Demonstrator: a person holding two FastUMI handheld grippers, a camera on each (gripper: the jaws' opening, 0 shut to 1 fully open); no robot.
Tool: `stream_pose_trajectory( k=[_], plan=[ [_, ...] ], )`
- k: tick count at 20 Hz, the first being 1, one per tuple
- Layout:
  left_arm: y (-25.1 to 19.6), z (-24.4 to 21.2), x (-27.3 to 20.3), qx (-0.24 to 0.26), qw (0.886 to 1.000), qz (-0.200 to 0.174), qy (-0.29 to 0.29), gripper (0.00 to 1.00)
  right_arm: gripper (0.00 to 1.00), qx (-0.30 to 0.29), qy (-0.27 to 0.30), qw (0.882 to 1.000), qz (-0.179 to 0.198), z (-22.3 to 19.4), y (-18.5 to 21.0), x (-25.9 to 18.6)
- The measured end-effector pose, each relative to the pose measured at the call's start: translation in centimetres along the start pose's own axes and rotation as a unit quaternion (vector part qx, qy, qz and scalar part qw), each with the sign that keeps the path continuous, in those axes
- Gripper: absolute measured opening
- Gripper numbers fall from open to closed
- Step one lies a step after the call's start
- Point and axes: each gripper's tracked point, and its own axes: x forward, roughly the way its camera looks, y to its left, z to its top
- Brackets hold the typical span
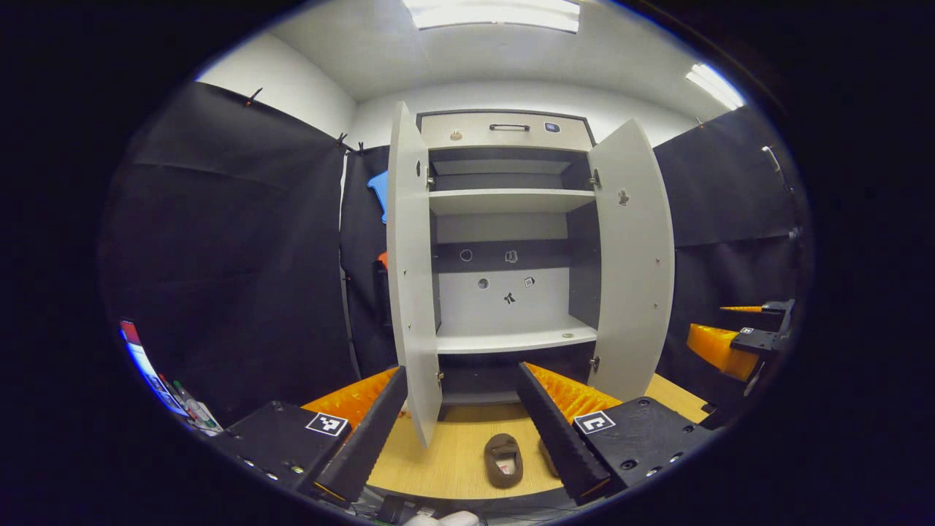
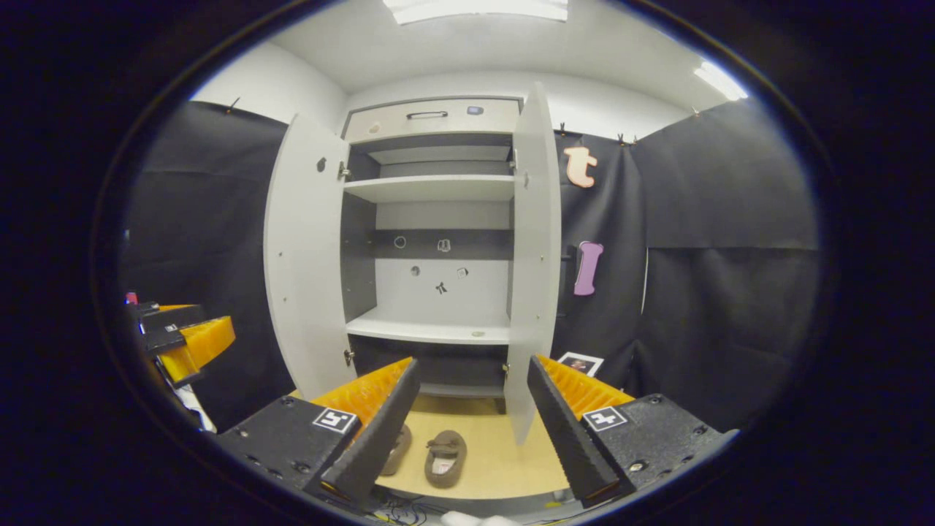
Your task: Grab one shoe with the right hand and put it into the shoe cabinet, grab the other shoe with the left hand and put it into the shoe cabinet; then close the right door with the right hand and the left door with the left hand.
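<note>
The shoe cabinet [image 1: 504, 241] [image 2: 438, 241] is the biggest thing here, a pale grey unit standing at the back of the wooden bench [image 1: 453, 453] [image 2: 504, 453], with black cloth hanging on both sides of it. A closed drawer with a dark handle runs across its top, and below that its shelves are bare. Both doors stand swung wide: the left door [image 1: 410, 277] [image 2: 303, 256] and the right door [image 1: 632, 256] [image 2: 535, 248] each jut out from the cabinet's front toward the cameras.

In front of the cabinet, at the near part of the bench, lie the two brown shoes. In the right gripper view they sit side by side, openings up: one shoe [image 2: 445, 458] in plain sight and the other shoe [image 2: 398, 449] just beside it, partly hidden behind a finger of the right gripper [image 2: 467, 424]. In the left gripper view the first shoe [image 1: 503, 459] lies between the fingers of the left gripper [image 1: 467, 427], lower than the cabinet's foot, and a sliver of the second [image 1: 548, 456] peeks out behind a finger.

Both grippers hang short of the cabinet with their jaws spread wide and nothing between them; neither touches a shoe. Each gripper can also be seen off to the side in the other's view [image 1: 738, 340] [image 2: 182, 340].
</note>
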Motion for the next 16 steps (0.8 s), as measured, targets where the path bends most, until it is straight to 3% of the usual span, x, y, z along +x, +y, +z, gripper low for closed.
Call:
stream_pose_trajectory(
  k=[5,11,14,15,16],
  plan=[
    [1.0,-0.4,-0.9,-0.003,1.0,0.02,-0.005,0.96,0.98,-0.019,0.114,0.992,0.043,-9.6,2.1,3.4],
    [2.5,-1.3,-1.7,-0.007,0.998,0.066,0.025,0.96,0.98,0.021,0.271,0.957,0.105,-24.0,6.8,8.9],
    [3.4,-2.0,-1.9,-0.005,0.995,0.088,0.038,0.96,0.93,0.025,0.306,0.945,0.111,-29.0,8.1,11.6],
    [3.6,-2.3,-1.9,-0.005,0.995,0.092,0.043,0.96,0.87,0.024,0.316,0.942,0.111,-30.5,8.6,12.5],
    [3.8,-2.4,-1.8,-0.005,0.994,0.095,0.045,0.96,0.93,0.027,0.328,0.938,0.109,-31.9,8.9,13.3]
  ],
)
